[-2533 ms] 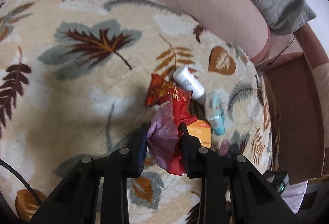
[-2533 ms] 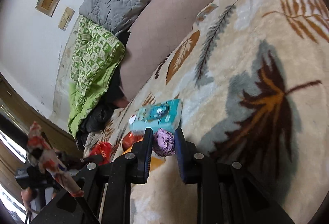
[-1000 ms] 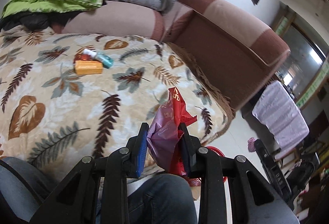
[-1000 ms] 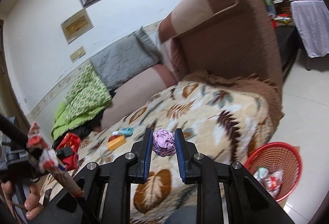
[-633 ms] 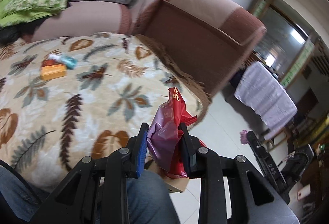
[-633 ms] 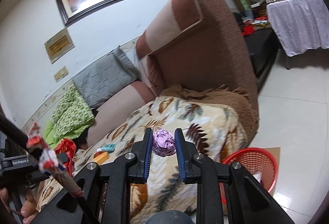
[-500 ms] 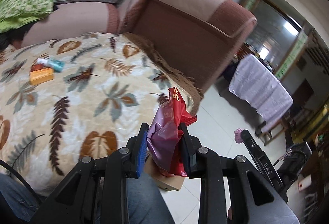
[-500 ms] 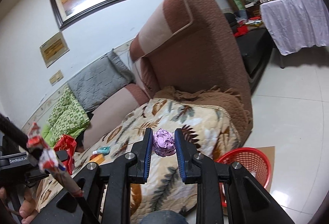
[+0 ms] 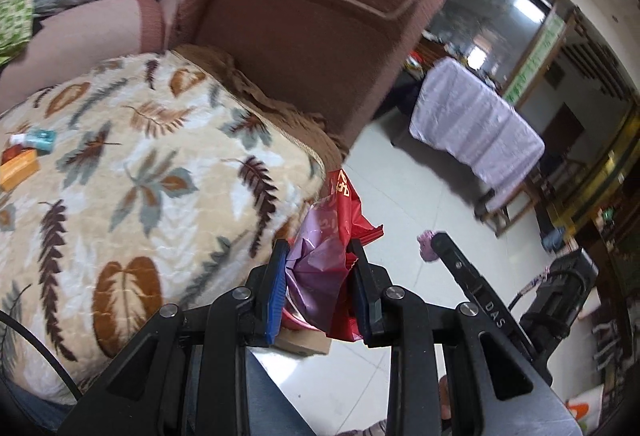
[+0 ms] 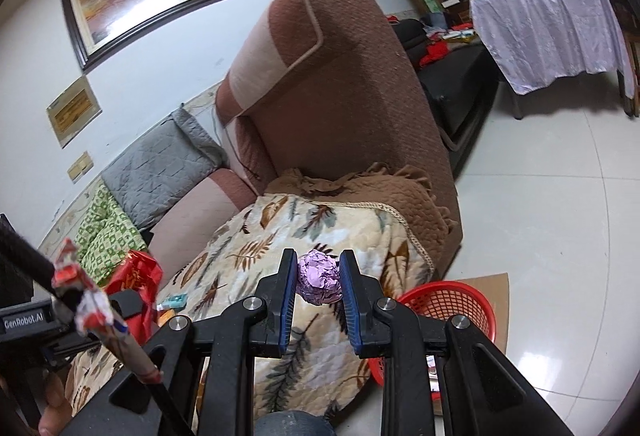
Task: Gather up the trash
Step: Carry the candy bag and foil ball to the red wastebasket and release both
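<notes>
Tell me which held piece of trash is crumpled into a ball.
The purple foil ball in the right hand-held gripper. The left hand-held gripper holds flat, loose red and purple wrappers instead.

The right tongs (image 10: 319, 282) grip a crumpled purple ball (image 10: 319, 278) between their blue-padded fingers (image 10: 287, 306). Past the ball lies a leaf-patterned blanket (image 10: 280, 236) spread over a brown sofa (image 10: 340, 84). A red basket (image 10: 448, 306) stands on the white floor just beside the blanket's near corner, on a sheet of cardboard (image 10: 486, 284). At the far left of the blanket the left tongs (image 10: 120, 300) hold a red wrapper (image 10: 134, 272). A small teal packet (image 10: 174, 302) lies on the blanket close to them.
</notes>
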Demonstrator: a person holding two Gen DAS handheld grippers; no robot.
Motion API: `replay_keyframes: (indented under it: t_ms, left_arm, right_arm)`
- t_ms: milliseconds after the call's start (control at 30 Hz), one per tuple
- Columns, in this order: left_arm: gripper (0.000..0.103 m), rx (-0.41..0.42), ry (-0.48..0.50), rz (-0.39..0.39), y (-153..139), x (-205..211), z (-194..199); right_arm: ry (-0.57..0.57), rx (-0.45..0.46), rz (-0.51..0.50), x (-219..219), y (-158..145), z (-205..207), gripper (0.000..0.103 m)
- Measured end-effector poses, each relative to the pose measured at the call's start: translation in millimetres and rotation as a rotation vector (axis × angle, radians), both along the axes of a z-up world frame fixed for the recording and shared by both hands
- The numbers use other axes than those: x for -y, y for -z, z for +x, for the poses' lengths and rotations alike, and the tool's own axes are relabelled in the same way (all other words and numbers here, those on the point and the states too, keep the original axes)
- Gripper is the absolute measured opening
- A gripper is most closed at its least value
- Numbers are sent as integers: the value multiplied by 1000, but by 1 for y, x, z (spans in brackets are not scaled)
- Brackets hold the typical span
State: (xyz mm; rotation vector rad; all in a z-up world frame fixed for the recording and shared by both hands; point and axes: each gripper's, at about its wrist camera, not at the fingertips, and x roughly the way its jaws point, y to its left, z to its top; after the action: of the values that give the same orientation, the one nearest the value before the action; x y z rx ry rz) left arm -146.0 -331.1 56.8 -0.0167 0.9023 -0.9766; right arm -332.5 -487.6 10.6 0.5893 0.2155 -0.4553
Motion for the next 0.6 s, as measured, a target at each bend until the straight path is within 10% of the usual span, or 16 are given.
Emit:
replay_keyframes:
  t_ms: [600]
  left_arm:
    - [28,-110,90,72,48,62,7]
  right_arm:
    - [53,-32,71,36,25,-3,23]
